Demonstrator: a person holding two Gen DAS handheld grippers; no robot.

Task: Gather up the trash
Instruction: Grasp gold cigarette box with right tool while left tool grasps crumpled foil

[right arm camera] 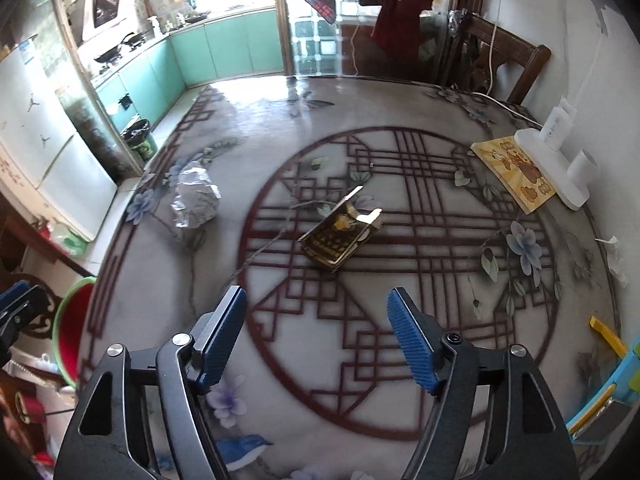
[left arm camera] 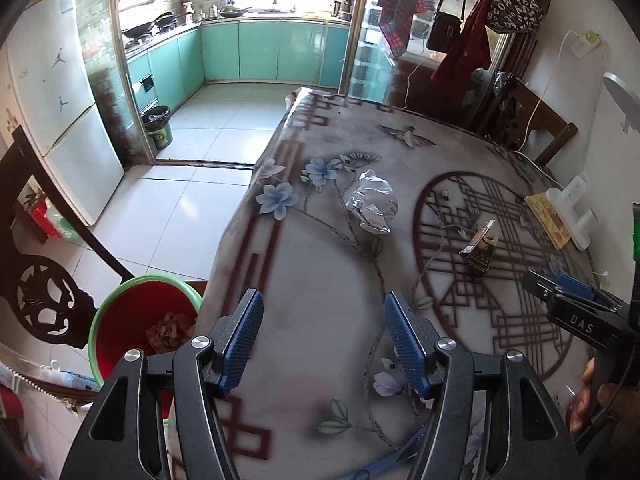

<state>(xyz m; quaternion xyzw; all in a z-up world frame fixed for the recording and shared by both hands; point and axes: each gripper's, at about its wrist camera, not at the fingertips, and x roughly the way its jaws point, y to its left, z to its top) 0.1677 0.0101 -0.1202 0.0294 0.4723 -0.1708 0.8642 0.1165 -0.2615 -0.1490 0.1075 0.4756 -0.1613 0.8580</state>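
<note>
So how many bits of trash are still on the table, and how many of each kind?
Crumpled silver foil wrappers: 1
Dark, opened small cardboard boxes: 1
Scraps of crumpled white paper: 1
Total still on the table: 3
One more brown scrap lies already in the red bucket.

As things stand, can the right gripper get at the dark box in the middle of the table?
Probably yes. The right gripper is open and empty, the dark box lies straight ahead of its fingers, and only bare tablecloth sits between them.
</note>
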